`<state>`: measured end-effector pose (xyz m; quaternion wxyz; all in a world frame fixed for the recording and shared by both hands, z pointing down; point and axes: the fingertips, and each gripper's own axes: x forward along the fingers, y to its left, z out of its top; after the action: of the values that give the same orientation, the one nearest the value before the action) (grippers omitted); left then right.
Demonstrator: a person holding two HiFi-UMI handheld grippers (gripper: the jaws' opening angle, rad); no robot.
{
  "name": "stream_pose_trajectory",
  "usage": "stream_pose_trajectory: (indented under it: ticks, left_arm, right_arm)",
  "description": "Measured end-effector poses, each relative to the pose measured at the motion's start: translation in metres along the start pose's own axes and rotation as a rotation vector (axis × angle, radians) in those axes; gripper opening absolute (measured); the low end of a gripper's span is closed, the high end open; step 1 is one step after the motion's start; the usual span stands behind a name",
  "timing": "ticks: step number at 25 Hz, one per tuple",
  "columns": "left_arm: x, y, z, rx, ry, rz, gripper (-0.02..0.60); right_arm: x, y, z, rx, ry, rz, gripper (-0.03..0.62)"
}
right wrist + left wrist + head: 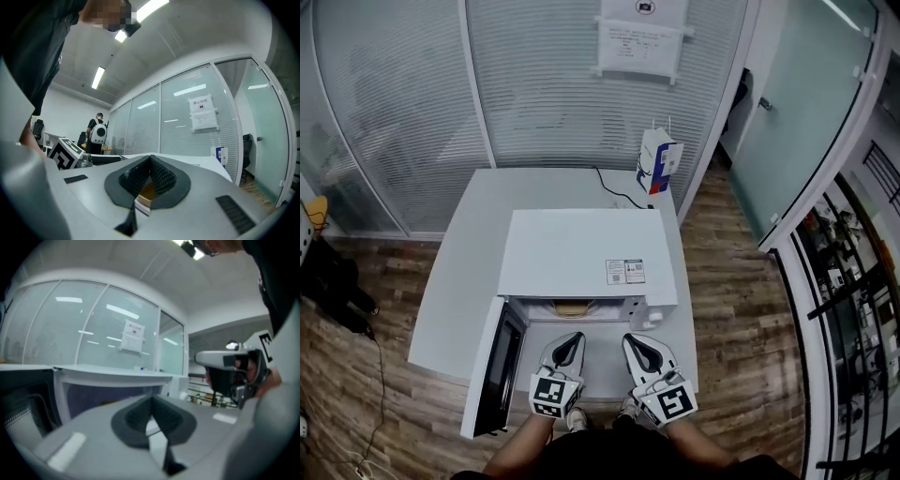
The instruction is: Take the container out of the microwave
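Note:
A white microwave stands on a white table, its door swung open to the left. Inside the cavity a brownish container shows just under the top edge. My left gripper and right gripper are side by side in front of the opening, both pointing at it, both shut with nothing held. In the left gripper view the shut left gripper faces the dark cavity. In the right gripper view the brown container peeps below the right gripper's closed tips.
A blue and white carton stands at the table's back right, with a black cable running behind the microwave. Glass partitions close off the back and right. A person with a backpack stands far off at the left.

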<state>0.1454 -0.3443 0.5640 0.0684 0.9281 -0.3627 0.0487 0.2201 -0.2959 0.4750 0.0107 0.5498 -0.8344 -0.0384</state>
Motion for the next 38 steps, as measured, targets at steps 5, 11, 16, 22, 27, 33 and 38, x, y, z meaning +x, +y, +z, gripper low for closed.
stream_pose_trajectory:
  ticks: [5, 11, 16, 22, 27, 33, 38]
  left_arm:
    - [0.007, 0.008, -0.010, -0.014, 0.011, 0.054, 0.005]
    - [0.015, 0.019, -0.038, -0.028, 0.067, 0.135, 0.005]
    - [0.029, 0.032, -0.060, -0.027, 0.102, 0.201, 0.006]
    - [0.047, 0.052, -0.087, -0.046, 0.150, 0.300, 0.267]
    - [0.060, 0.075, -0.104, -0.055, 0.179, 0.413, 0.432]
    - [0.082, 0.092, -0.116, -0.060, 0.203, 0.456, 0.495]
    - [0.098, 0.101, -0.120, -0.053, 0.227, 0.468, 0.497]
  right_arm:
    - [0.012, -0.002, -0.023, 0.014, 0.046, 0.047, -0.002]
    - [0.015, 0.001, -0.052, 0.047, 0.101, 0.094, -0.002]
    - [0.021, 0.000, -0.075, 0.062, 0.141, 0.123, -0.002]
    - [0.029, -0.003, -0.103, 0.093, 0.192, 0.145, -0.002]
    - [0.038, -0.003, -0.120, 0.123, 0.205, 0.165, -0.002]
    - [0.044, -0.007, -0.131, 0.152, 0.194, 0.184, -0.002]
    - [0.041, -0.014, -0.138, 0.173, 0.215, 0.177, -0.002]
